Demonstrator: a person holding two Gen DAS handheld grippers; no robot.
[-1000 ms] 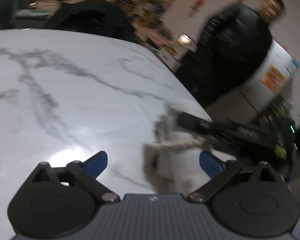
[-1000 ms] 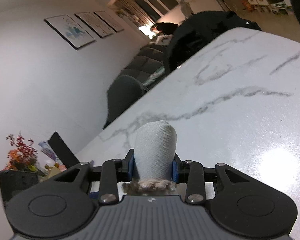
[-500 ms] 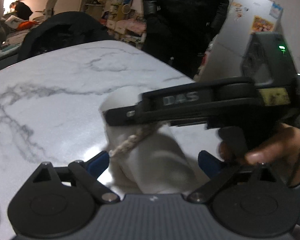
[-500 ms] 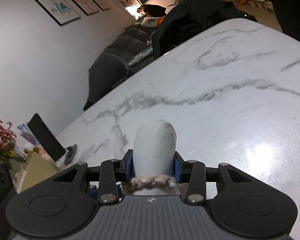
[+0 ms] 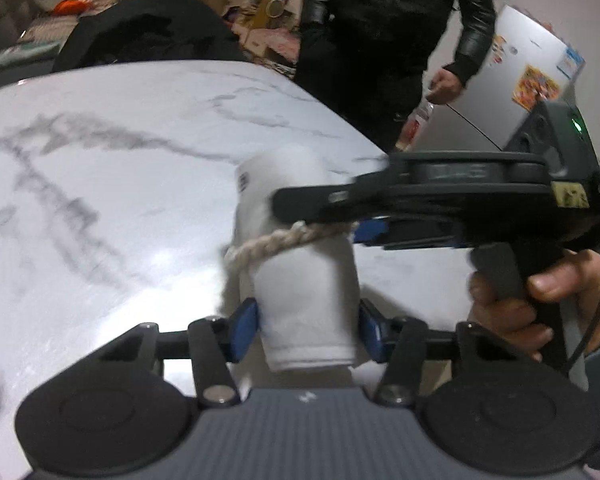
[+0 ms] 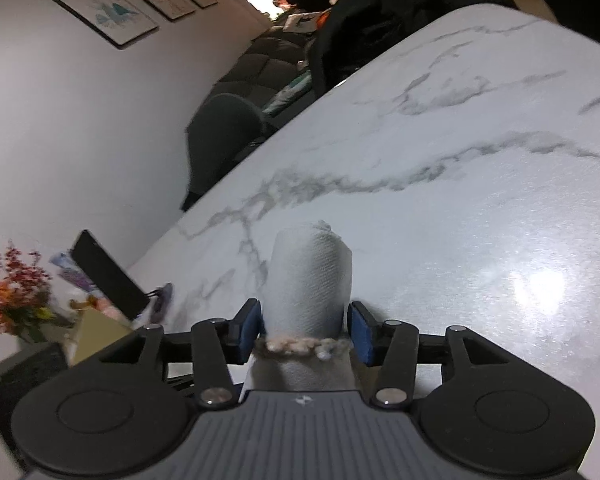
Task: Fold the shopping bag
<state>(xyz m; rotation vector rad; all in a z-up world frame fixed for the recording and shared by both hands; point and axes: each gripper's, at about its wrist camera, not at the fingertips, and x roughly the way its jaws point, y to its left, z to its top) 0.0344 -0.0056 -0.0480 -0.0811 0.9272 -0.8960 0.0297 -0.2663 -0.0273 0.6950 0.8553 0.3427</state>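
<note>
The rolled white shopping bag (image 5: 306,280), bound by its rope handle (image 5: 276,240), sits above the marble table (image 5: 100,200), pinched by both tools. If either lets go unevenly, the roll could spring loose (the cloth looks soft). The left gripper (image 5: 307,330) clamps its near end; the right gripper (image 6: 306,330) crosses sideways, hand (image 5: 540,300) on its grip.

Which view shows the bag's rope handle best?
The left wrist view: the rope handle runs in the open across the rolled bag to the right gripper. The right wrist view shows only a short stretch between its blue pads.
</note>
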